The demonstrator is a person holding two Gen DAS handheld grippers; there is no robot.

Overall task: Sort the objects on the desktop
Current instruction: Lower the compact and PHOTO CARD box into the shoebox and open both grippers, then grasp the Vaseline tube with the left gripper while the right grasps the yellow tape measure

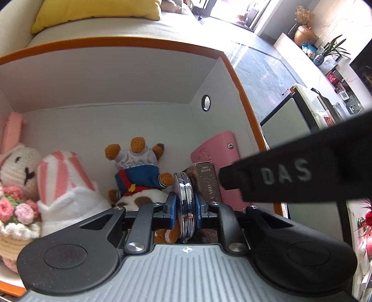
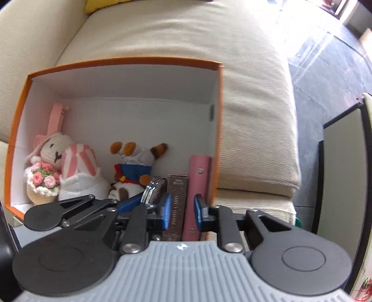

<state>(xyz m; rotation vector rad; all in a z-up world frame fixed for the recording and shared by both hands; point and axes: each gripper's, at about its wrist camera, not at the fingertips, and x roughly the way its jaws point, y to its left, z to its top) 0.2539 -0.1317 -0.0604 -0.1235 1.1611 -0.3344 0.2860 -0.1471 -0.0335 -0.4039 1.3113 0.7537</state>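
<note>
An orange box with white inside (image 1: pixel 144 76) (image 2: pixel 125 76) holds the sorted things. My left gripper (image 1: pixel 185 204) is shut on a round chrome compact mirror (image 1: pixel 185 202), held on edge low inside the box; it also shows in the right wrist view (image 2: pixel 152 188). My right gripper (image 2: pixel 181 210) has its blue pads on either side of a dark "PHOTO CARD" box (image 2: pixel 175 204) (image 1: pixel 208 183) and a pink case (image 2: pixel 197 181) (image 1: pixel 216 158), which stand against the box's right wall. I cannot tell if it grips them.
In the box sit a crocheted bunny with flowers (image 1: pixel 16 176) (image 2: pixel 46 167), a pink-striped plush (image 1: pixel 62 181) (image 2: pixel 79 172) and a bear in blue clothes (image 1: pixel 139 172) (image 2: pixel 134 167). The box rests on a beige sofa (image 2: pixel 251 93). A yellow cushion (image 1: pixel 97 11) lies behind.
</note>
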